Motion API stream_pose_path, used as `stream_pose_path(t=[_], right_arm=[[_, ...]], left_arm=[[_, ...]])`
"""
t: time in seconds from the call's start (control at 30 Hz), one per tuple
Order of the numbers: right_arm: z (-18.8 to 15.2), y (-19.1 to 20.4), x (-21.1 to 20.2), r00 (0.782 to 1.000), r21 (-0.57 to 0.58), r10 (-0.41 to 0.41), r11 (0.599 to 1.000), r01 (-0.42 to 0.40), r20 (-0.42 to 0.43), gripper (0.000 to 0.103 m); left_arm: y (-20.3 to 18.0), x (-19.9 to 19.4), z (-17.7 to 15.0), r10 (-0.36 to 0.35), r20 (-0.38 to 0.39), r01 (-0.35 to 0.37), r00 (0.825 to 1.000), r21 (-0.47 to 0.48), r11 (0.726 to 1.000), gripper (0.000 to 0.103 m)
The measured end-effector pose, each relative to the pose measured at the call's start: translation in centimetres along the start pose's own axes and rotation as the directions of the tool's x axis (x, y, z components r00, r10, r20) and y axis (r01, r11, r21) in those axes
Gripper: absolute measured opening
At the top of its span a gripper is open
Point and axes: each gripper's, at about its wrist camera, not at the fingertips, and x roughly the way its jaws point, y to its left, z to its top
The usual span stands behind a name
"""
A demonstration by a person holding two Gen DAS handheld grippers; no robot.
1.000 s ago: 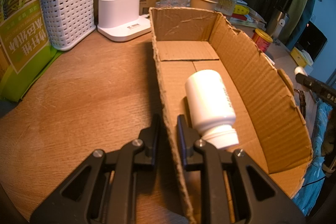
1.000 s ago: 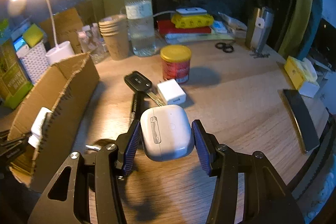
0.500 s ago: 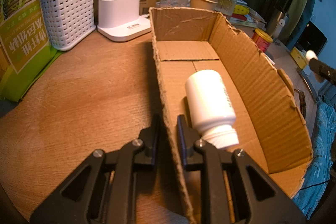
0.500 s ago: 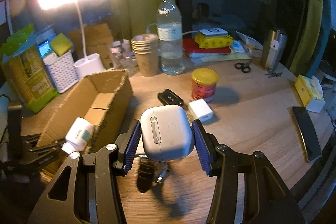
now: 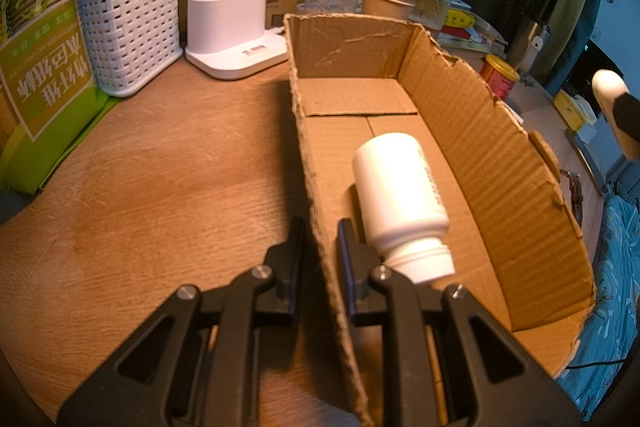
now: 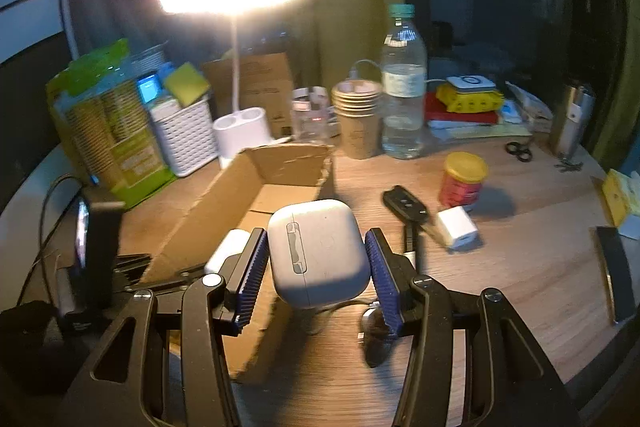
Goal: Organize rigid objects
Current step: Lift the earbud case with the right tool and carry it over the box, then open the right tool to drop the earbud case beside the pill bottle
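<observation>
**Earbud case closes in on the sorting box**

Lifted from the desk and swung left over the past second, the right gripper [image 6: 316, 263] now carries a white earbud charging case [image 6: 318, 253] above the near end of the cardboard box [image 5: 500, 163], its ridged blue pads [image 6: 253, 277] pinching the case by its two sides. Motion blur in the right wrist view suggests the carry is under way. The left gripper [image 5: 320, 247] has not shifted: its fingers are pressed together on the box's left wall, apparently to steady the light carton while items go in. Inside, a white pill bottle [image 5: 402, 201] lies on its side, cap toward the near end, so the far half of the floor looks the likelier spot for the case. A car key fob [image 6: 405, 203], a white charger cube [image 6: 458, 227] and a small red tin with a yellow lid [image 6: 464, 179] wait on the desk [image 6: 520, 259] to the right of the box, seemingly next in line.
</observation>
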Motion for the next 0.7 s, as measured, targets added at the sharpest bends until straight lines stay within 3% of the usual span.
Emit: stream_pose_path(t=[0.33, 0.7], right_arm=[[-1.1, 3.8, 1.5, 0.995, -0.045, 0.090, 0.995, -0.092, -0.053, 0.053], [-2.4, 4.8, 3.2, 0.987, -0.064, 0.100, 0.992, -0.108, -0.123, 0.053]], left_arm=[[0.0, 0.0, 0.0, 0.000, 0.000, 0.000, 1.000, 0.000, 1.000, 0.018], [0.0, 0.0, 0.0, 0.000, 0.000, 0.000, 1.000, 0.000, 1.000, 0.018]])
